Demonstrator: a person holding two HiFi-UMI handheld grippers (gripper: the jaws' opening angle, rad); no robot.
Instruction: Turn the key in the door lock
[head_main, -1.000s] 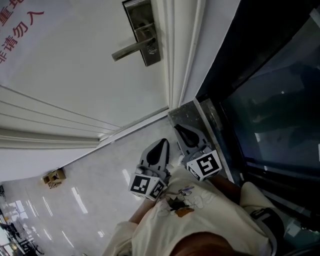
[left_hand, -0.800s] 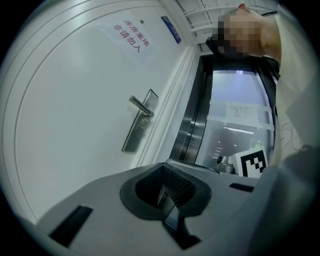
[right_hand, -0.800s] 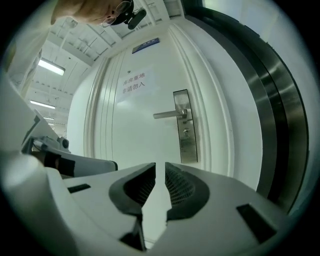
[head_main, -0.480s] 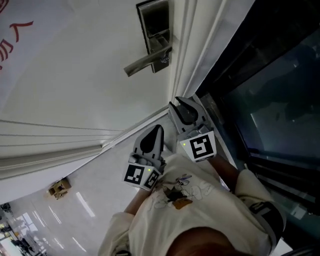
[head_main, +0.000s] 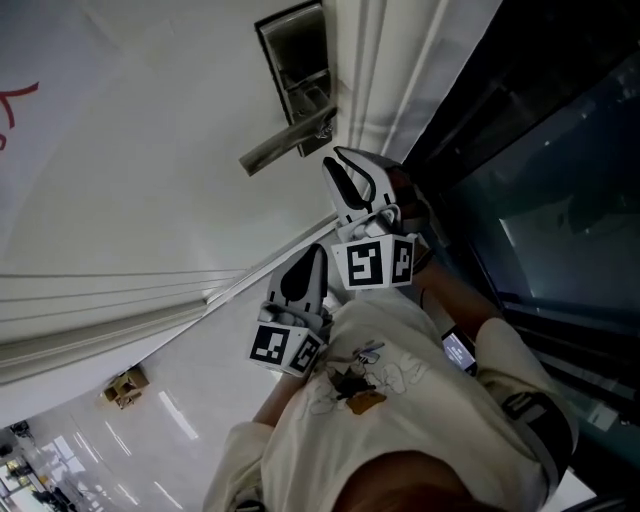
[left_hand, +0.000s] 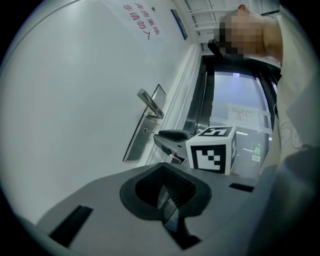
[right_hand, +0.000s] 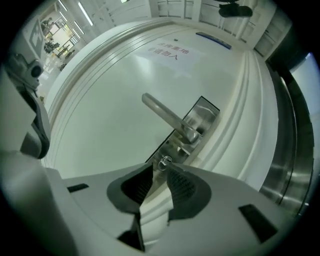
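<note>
The right gripper (head_main: 341, 165) is up against the white door (head_main: 150, 150), just beside the lever handle (head_main: 285, 145) on the steel lock plate (head_main: 298, 60). Its fingers (right_hand: 184, 189) are spread a little, and the key (right_hand: 164, 161) sits right at their tips. Only its small ring shows, poking out of the plate, and whether they touch it I can't quite say. The left gripper (head_main: 312, 262) hangs lower, well apart from the lock, with its fingers (left_hand: 176, 186) pressed together on nothing.

Head view looks steeply down; both gripper views face the door lock (right_hand: 206, 112), the right nearer.
</note>
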